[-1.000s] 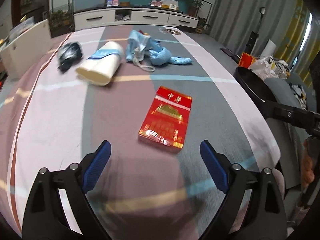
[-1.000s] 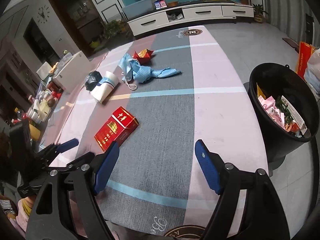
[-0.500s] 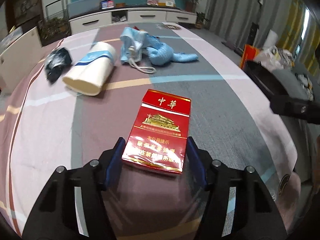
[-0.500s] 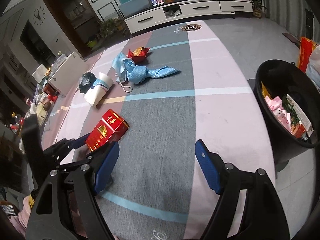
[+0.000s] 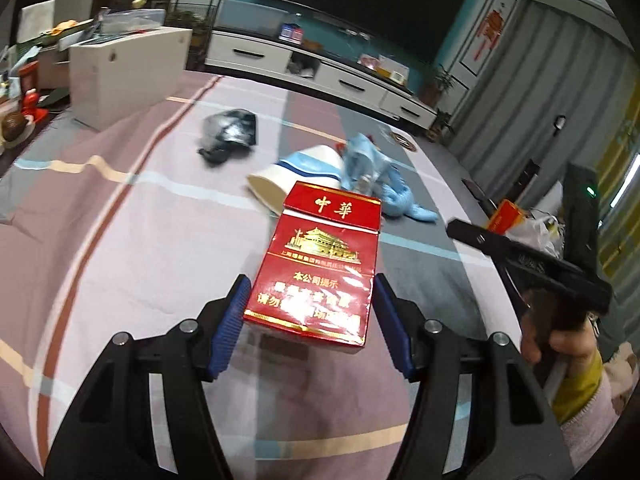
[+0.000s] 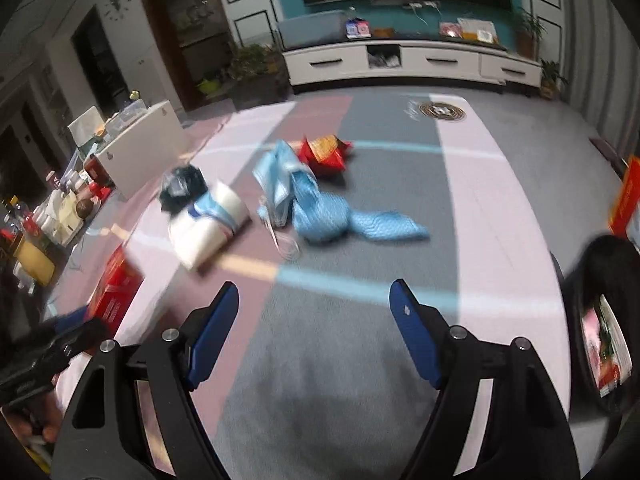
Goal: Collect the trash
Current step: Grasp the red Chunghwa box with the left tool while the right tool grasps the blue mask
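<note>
My left gripper [image 5: 310, 292] is shut on a red cigarette box [image 5: 320, 264] and holds it tilted above the striped carpet [image 5: 120, 240]. In the right wrist view the same box [image 6: 116, 288] shows at the left edge. My right gripper [image 6: 316, 292] is open over the carpet with nothing between its fingers. Beyond it lie a white paper cup [image 6: 208, 232], a crumpled black bag [image 6: 182, 188], a heap of blue cloth and masks [image 6: 316, 208] and a red snack wrapper [image 6: 324, 154]. A black bin [image 6: 604, 320] holding wrappers stands at the right edge.
A white storage box [image 5: 124, 76] stands at the carpet's far left, with bottles and clutter [image 6: 48, 216] beside it. A white TV cabinet [image 6: 400, 64] runs along the back wall. An orange box [image 6: 626, 196] stands behind the bin. A hand [image 5: 560, 340] shows at lower right.
The left gripper moved up to the red box, shut on it and lifted it off the carpet. The right gripper swung left toward the blue cloth, so the bin slid to the right edge.
</note>
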Tool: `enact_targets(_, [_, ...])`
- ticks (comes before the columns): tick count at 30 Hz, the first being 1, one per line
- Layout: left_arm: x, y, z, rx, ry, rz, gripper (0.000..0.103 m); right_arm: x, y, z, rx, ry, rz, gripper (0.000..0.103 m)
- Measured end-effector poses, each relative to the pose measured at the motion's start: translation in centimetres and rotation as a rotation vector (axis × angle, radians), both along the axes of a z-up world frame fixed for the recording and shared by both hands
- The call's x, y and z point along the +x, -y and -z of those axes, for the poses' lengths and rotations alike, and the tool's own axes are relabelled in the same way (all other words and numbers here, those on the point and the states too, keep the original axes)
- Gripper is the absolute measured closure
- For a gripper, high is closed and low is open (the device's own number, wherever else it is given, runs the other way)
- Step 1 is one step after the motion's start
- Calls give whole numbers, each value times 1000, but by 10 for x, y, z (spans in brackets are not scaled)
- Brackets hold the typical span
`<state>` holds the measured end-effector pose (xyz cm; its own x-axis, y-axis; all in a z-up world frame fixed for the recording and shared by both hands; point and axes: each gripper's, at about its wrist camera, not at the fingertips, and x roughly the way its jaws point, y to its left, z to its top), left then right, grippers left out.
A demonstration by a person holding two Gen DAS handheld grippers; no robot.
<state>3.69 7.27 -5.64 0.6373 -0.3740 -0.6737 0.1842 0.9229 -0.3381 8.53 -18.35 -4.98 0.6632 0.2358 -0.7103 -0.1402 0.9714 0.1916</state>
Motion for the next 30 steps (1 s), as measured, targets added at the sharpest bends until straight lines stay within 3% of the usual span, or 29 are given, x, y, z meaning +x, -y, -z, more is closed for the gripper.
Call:
enact_targets(11, [10, -21, 1, 39, 3, -95, 41, 70, -18, 22, -109, -30, 9, 29])
enact_targets(14, [14, -20, 5, 50, -2, -88, 41, 82, -21, 31, -125, -65, 5, 41])
enact_targets(16, [16, -19, 7, 44, -20, -83, 42, 85, -24, 36, -137, -80, -2, 55])
enact_targets(21, [13, -17, 6, 41, -9, -77, 42, 77, -22, 35, -133, -66, 6, 71])
enact_targets(30, [5, -17, -3, 30, 4, -74, 43, 13, 1, 11, -16, -30, 16, 72])
